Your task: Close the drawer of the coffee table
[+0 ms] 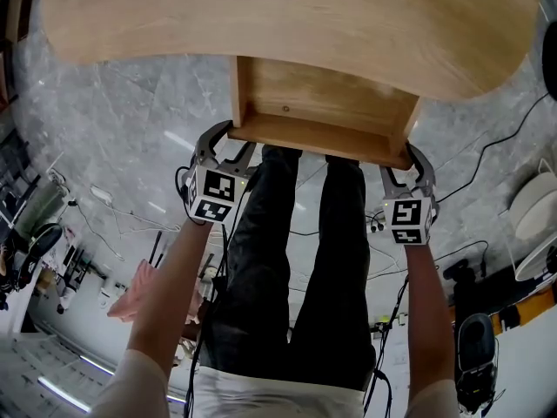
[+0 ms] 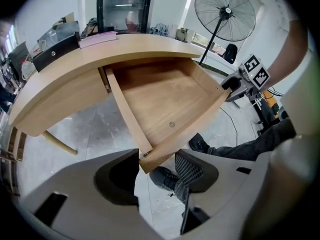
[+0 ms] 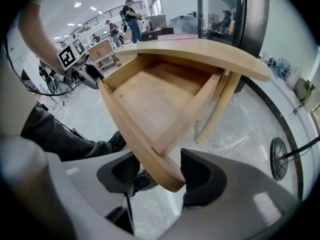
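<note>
The light wooden coffee table [image 1: 287, 16] has its drawer [image 1: 322, 103] pulled out toward me and empty. My left gripper [image 1: 228, 139] straddles the left end of the drawer front [image 1: 318, 138], and my right gripper [image 1: 406, 157] straddles its right end. In the left gripper view the front's corner [image 2: 150, 156] fills the gap of the left gripper [image 2: 156, 159], both pads against the wood. The right gripper view shows the other corner [image 3: 165, 176] wedged the same way in the right gripper [image 3: 157, 171].
My dark-trousered legs [image 1: 296, 259] stand on the marble floor right under the drawer. Cables [image 1: 113, 207] and gear lie on the floor at both sides. A standing fan [image 2: 225, 14] is beyond the table. A slanted table leg [image 3: 220, 109] is right of the drawer.
</note>
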`<state>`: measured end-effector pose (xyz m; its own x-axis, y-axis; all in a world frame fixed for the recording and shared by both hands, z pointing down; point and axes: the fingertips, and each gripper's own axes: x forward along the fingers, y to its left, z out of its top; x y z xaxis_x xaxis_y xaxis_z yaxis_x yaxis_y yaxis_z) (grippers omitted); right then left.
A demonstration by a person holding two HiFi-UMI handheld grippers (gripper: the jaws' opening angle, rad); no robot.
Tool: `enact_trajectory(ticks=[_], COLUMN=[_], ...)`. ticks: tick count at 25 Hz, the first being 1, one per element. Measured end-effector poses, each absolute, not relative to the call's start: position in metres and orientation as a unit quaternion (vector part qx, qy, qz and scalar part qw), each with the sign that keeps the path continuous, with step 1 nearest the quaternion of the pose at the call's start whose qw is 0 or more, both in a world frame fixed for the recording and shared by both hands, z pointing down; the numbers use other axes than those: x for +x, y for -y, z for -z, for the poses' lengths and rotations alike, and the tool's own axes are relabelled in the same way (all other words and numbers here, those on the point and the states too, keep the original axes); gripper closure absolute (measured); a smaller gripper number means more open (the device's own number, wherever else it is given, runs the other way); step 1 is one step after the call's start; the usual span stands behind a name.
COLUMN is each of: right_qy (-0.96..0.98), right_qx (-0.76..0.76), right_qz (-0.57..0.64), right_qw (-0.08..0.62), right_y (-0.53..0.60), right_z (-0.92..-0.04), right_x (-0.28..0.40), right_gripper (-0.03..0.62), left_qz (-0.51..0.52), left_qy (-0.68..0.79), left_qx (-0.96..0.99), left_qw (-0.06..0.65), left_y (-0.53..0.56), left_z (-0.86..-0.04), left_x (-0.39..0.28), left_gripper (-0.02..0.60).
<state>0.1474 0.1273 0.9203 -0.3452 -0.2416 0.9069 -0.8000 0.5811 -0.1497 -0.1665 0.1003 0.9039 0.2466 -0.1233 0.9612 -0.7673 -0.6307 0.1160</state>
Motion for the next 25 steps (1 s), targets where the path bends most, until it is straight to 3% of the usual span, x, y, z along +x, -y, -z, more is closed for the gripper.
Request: enact_trajectory(ticks=[12, 25], right_qy=[0.765, 0.699], right_qx=[0.389, 0.517], right_qz=[-0.282, -0.343], right_qw=[0.429, 0.354], right_y=[-0.076, -0.05], right_z=[-0.905, -0.904], right_x=[0.146, 0.175], right_gripper=[0.316, 0.246], left_qz=[-0.502, -0.425], left_qy=[0.346, 0.444], left_qx=[0.743, 0.729], left_qw=[0.276, 0.3], left_y=[-0.046, -0.005], left_z=[-0.89, -0.882], left_x=[-0.169, -0.165], left_gripper=[0.351, 0.342])
